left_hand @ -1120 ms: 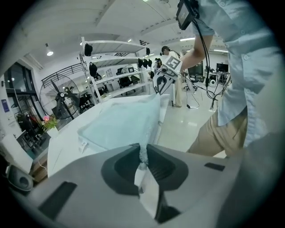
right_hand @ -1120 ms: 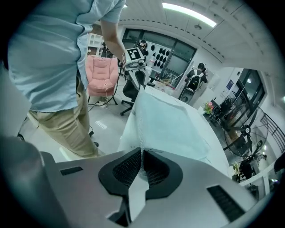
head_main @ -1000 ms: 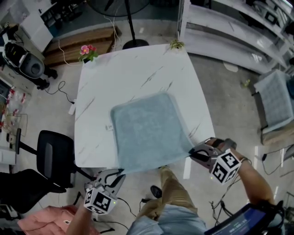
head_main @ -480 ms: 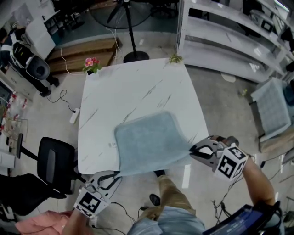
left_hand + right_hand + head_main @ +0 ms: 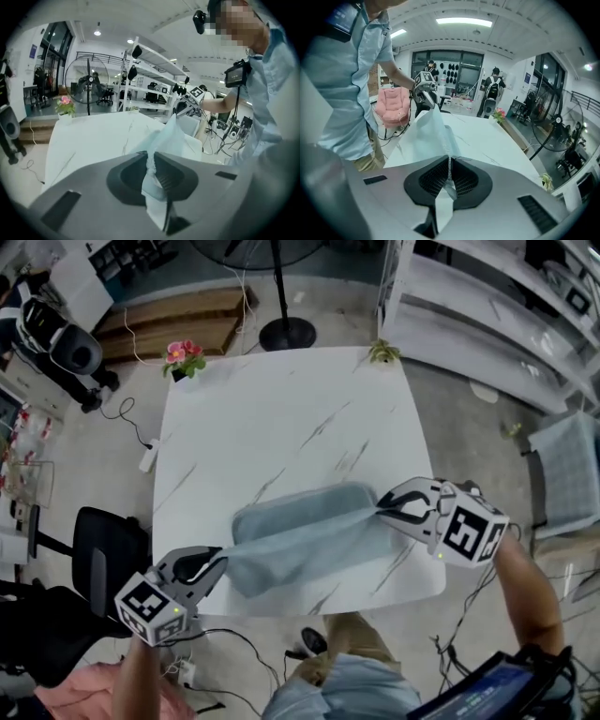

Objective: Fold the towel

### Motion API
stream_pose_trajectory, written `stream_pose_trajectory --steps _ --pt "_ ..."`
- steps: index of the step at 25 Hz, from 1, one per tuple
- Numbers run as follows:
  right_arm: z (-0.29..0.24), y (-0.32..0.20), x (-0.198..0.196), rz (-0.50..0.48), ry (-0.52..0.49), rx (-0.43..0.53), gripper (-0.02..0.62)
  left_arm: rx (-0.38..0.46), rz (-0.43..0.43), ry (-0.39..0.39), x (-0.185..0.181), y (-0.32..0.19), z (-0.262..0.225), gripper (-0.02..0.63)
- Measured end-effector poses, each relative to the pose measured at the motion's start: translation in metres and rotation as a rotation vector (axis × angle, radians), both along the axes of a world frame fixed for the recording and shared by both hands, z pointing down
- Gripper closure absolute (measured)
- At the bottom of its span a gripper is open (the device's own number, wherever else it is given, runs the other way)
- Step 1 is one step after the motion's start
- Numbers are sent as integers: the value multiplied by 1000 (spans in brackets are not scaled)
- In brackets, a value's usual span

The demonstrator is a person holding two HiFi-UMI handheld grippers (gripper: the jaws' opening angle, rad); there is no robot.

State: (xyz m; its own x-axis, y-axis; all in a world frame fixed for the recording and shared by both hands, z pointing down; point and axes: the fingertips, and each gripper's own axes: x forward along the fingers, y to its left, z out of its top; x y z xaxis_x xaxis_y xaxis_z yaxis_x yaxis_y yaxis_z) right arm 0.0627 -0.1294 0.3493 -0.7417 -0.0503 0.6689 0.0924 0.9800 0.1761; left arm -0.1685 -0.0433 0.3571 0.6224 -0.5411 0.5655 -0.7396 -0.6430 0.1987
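Left gripper (image 5: 217, 565) and right gripper (image 5: 381, 506): fingers pinched shut on towel (image 5: 300, 531) corners, near edge lifted over bench (image 5: 281, 418). First fold maybe halfway, lay-down not done yet.

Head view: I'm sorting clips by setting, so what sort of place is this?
Probably a lab or workshop rather than a home: white metal shelves beside the table, a standing fan and an office chair on a bare floor.

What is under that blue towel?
Only the white marble table shows around the towel, its corners pinched by the left gripper and right gripper. The tabletop beneath is covered.
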Motion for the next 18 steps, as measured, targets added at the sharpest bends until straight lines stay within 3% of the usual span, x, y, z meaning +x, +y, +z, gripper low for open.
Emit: stream_pose_trajectory --steps 12,18 --pt "100 -73 -24 -6 106 -208 560 -243 -116 91 -34 -81 96 552" --pt "122 -91 -28 0 153 -201 538 -262 -133 63 -44 -93 120 527"
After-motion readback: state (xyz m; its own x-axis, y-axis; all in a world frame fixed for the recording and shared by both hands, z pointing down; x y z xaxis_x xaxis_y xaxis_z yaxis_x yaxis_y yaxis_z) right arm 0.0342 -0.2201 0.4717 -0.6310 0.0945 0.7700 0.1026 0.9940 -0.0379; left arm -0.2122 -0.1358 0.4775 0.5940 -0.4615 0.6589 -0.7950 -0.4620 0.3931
